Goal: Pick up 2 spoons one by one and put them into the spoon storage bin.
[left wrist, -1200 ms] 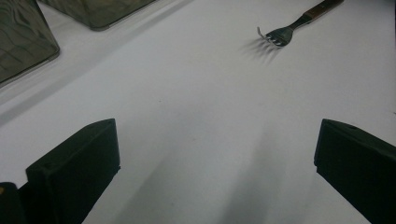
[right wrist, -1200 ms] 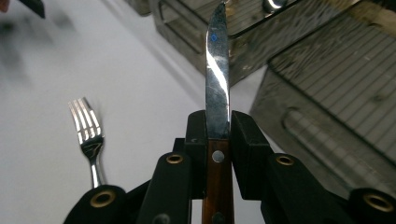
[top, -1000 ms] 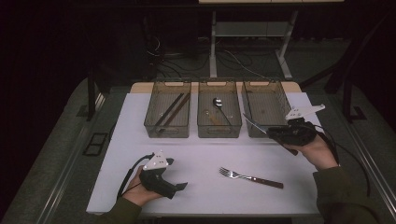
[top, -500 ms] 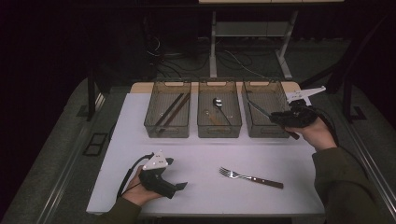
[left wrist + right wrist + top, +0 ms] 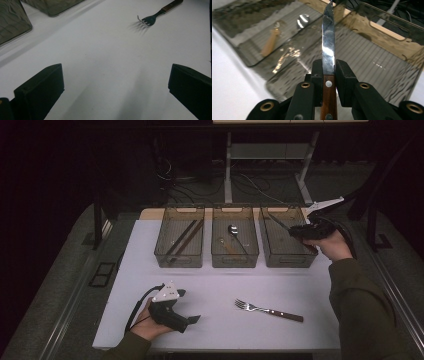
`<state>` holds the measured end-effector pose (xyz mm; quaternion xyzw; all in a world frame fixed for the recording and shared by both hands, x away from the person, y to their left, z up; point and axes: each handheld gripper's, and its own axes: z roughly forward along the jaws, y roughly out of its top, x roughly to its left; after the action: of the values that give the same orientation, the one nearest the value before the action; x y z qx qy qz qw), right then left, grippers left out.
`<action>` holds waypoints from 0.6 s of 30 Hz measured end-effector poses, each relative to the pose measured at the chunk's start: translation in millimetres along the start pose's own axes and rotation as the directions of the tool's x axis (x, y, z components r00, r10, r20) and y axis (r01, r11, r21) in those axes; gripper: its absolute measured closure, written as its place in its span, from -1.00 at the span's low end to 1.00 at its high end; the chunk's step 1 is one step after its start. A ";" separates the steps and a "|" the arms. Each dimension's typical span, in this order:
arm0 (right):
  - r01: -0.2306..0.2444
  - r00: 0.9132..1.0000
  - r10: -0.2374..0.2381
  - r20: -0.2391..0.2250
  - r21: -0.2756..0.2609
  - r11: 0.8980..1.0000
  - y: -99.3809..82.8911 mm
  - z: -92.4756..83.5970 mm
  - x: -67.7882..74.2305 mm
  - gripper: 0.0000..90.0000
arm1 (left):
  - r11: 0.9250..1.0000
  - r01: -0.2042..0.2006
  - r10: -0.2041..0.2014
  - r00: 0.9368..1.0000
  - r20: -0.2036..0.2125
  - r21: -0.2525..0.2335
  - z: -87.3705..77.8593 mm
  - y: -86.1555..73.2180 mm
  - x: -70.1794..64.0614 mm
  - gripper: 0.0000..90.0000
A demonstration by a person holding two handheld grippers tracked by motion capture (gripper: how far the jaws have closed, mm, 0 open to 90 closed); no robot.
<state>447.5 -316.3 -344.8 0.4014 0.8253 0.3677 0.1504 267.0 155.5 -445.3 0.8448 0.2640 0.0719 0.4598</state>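
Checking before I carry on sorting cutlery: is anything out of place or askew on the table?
Nothing looks spilled or damaged. One fork lies loose on the white mat, outside the three bins. The knife is clamped straight in the right gripper over the right bin. The left gripper rests open on the mat.

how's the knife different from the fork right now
The knife is clamped between the right gripper jaws, lifted over the right-hand bin; the fork lies loose and flat on the white table. The knife ends in a single long blade, the fork in tines. Both have brown wooden handles and metal ends.
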 end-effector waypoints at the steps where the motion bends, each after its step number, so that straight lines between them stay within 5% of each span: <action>1: -0.002 1.000 0.002 0.004 0.003 1.000 0.7 1.9 -1.6 0.71 | 1.000 -0.001 0.001 1.000 0.001 0.001 -0.1 0.0 0.1 -1.00; 18: -0.086 0.996 0.083 0.031 0.106 0.991 -5.8 49.6 -30.8 0.71 | 1.000 0.006 -0.006 1.000 0.005 -0.003 -1.7 -1.2 0.8 -1.00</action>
<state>490.8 -318.4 -384.4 0.4485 0.8239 0.3235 0.1237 266.7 157.7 -445.5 0.8435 0.2654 0.0689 0.4619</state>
